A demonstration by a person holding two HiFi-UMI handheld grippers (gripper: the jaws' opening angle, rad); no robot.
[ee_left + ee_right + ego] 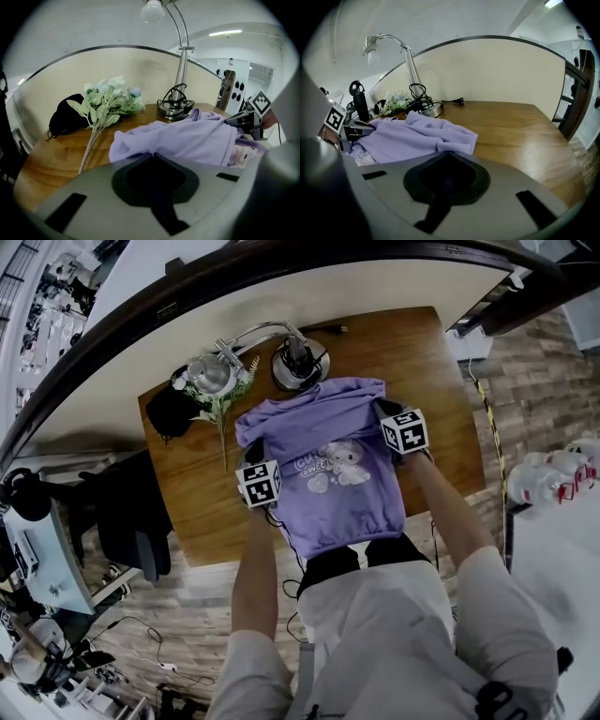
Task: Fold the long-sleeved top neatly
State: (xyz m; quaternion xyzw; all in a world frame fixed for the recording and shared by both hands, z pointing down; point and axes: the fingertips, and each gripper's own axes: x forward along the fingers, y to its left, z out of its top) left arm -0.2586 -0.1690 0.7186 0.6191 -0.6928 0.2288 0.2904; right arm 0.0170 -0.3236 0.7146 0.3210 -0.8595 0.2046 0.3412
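A purple long-sleeved top (328, 460) with a cartoon print lies face up on the wooden table (436, 381), its hem hanging over the near edge. Both sleeves are folded in over the chest. At the top's left shoulder, my left gripper (249, 450) is shut, with bunched purple cloth (187, 138) drawn into the jaw tips (153, 154). My right gripper (386, 410) is at the right shoulder, shut, with the ribbed sleeve cuff (454, 146) pinched at its jaw tips (449, 153). Each gripper's marker cube shows in the other's view.
Behind the top stand a chrome desk lamp's base (298, 367) with coiled cable and its head (211, 372). A bunch of artificial flowers (221, 401) and a black pouch (171, 412) lie at the back left. A black chair (131, 521) stands left of the table.
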